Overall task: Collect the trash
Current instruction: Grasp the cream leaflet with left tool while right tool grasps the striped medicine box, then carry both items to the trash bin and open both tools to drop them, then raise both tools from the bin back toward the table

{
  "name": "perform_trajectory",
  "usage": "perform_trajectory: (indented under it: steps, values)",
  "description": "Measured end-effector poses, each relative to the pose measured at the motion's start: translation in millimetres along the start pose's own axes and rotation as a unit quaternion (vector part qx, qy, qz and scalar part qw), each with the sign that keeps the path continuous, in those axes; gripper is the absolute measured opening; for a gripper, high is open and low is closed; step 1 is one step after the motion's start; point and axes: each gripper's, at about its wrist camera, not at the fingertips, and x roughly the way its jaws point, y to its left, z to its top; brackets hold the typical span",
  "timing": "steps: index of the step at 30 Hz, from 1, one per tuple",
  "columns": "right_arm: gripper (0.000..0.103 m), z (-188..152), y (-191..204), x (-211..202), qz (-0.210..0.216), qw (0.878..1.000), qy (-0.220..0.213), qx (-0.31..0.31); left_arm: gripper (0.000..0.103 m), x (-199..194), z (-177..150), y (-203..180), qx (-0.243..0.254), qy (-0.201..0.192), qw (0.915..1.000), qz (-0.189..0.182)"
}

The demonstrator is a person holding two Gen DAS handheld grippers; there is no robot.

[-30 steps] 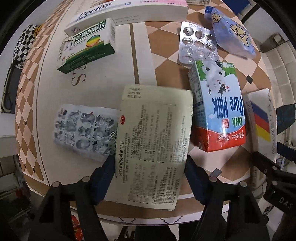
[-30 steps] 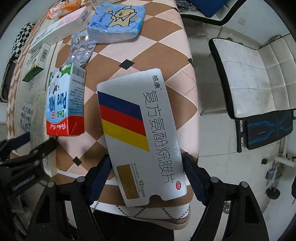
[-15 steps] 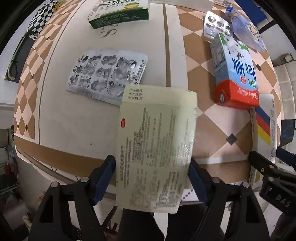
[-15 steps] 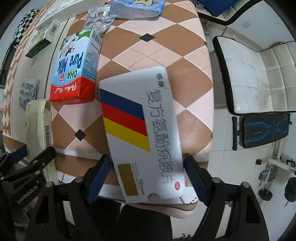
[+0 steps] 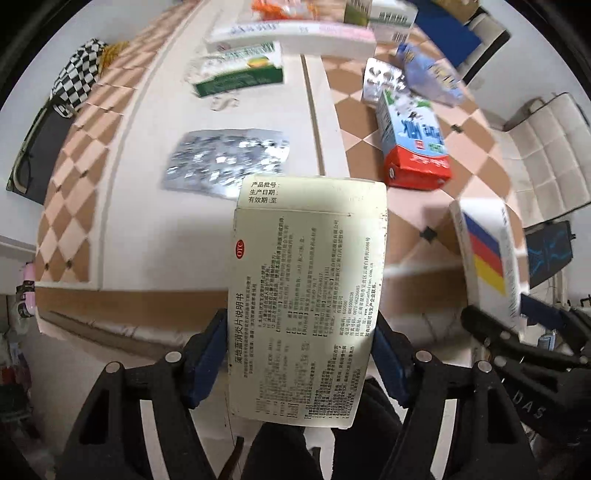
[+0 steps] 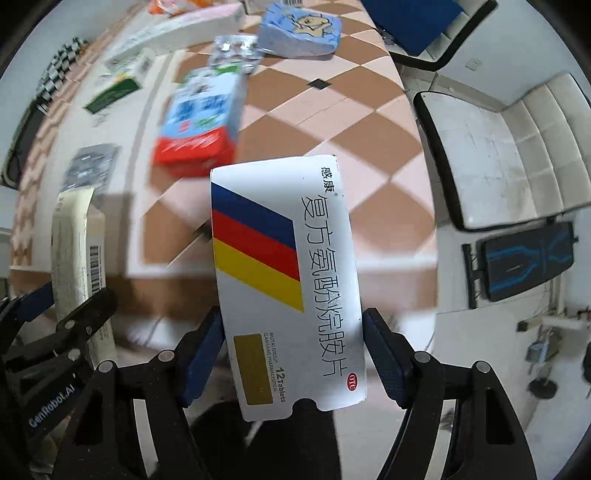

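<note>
Left wrist view: left gripper (image 5: pixel 301 354) pointing down, blue pads pressed on both long edges of a cream medicine box (image 5: pixel 306 295) covered in fine print, jaws having just closed in a little on it. Box held clear above the near edge of the table (image 5: pixel 122 206), which wears a white and brown checkered cloth. On the table behind: a silver blister sheet (image 5: pixel 225 162) just beyond the box's top edge, a green and white box (image 5: pixel 240 72), a long white and pink carton (image 5: pixel 291 35), a second blister pack (image 5: pixel 380 81), a blue tissue pack (image 5: pixel 432 75) and a milk carton (image 5: pixel 413 144) lying on its side (blue body, red end nearest the camera). At far right, the striped box (image 5: pixel 487 254) in the other tool's grip.

Right wrist view: right gripper (image 6: pixel 293 350) likewise pointing down, jaws just drawn in a little, pads clamped on both sides of a white box (image 6: pixel 288 280) with blue, red and yellow stripes and an OTC mark. Held off the table's near edge, dark trouser legs (image 6: pixel 266 439) below. Milk carton (image 6: pixel 199 122) blurred beyond it; tissue pack (image 6: pixel 299 29) farther back. At left, the cream box (image 6: pixel 75 254) seen edge-on with its barcode, in the left tool. White padded chair (image 6: pixel 495 147) to the right of the table.
</note>
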Motion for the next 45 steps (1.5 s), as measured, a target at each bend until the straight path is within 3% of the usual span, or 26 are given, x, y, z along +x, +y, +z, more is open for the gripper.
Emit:
perform_trajectory:
  steps: [6, 12, 17, 24, 27, 29, 30, 31, 34, 35, 36, 39, 41, 45]
  values:
    - [0.076, -96, 42, -28, 0.029, 0.999, -0.022, 0.035, 0.07, -31, -79, 47, 0.008, -0.016, 0.9994, -0.029]
    - [0.076, -193, 77, 11, 0.063, 0.995, 0.017, 0.069, 0.07, 27, -138, 87, -0.025, 0.05, 0.9961, -0.068]
    - [0.076, -228, 84, 98, 0.058, 0.994, 0.045, 0.085, 0.07, 134, -159, 93, -0.054, 0.101, 0.9887, -0.096]
    - [0.076, -238, 74, 248, 0.058, 0.989, 0.073, 0.116, 0.071, 288, -155, 84, -0.076, 0.16, 0.9739, -0.141]
    - [0.076, -244, 73, 302, 0.061, 0.987, 0.083, 0.124, 0.071, 322, -161, 80, -0.086, 0.184, 0.967, -0.155]
    - [0.077, -246, 77, 334, 0.065, 0.986, 0.088, 0.126, 0.08, 335, -162, 82, -0.097, 0.191, 0.9638, -0.159]
    - [0.077, -247, 76, 347, 0.07, 0.985, 0.093, 0.127, 0.097, 335, -162, 85, -0.1, 0.189, 0.9633, -0.162]
    - [0.077, -247, 75, 356, 0.071, 0.985, 0.093, 0.128, 0.103, 333, -163, 88, -0.101, 0.186, 0.9648, -0.157]
    - [0.081, -244, 77, 383, 0.091, 0.984, 0.091, 0.127, 0.103, 331, -166, 95, -0.097, 0.169, 0.9728, -0.125]
    - [0.095, -244, 79, 389, 0.097, 0.983, 0.091, 0.124, 0.103, 329, -169, 99, -0.096, 0.161, 0.9761, -0.11]
    - [0.103, -243, 76, 395, 0.098, 0.983, 0.092, 0.123, 0.103, 325, -174, 105, -0.093, 0.154, 0.979, -0.096]
    - [0.103, -242, 82, 394, 0.079, 0.988, 0.084, 0.103, 0.103, 316, -184, 109, -0.069, 0.119, 0.9901, -0.027]
    - [0.103, -237, 81, 399, 0.062, 0.99, 0.08, 0.093, 0.103, 310, -187, 109, -0.048, 0.113, 0.9923, 0.006]
    - [0.103, -236, 81, 385, 0.017, 0.994, 0.078, 0.078, 0.103, 292, -192, 103, -0.037, 0.119, 0.992, 0.023]
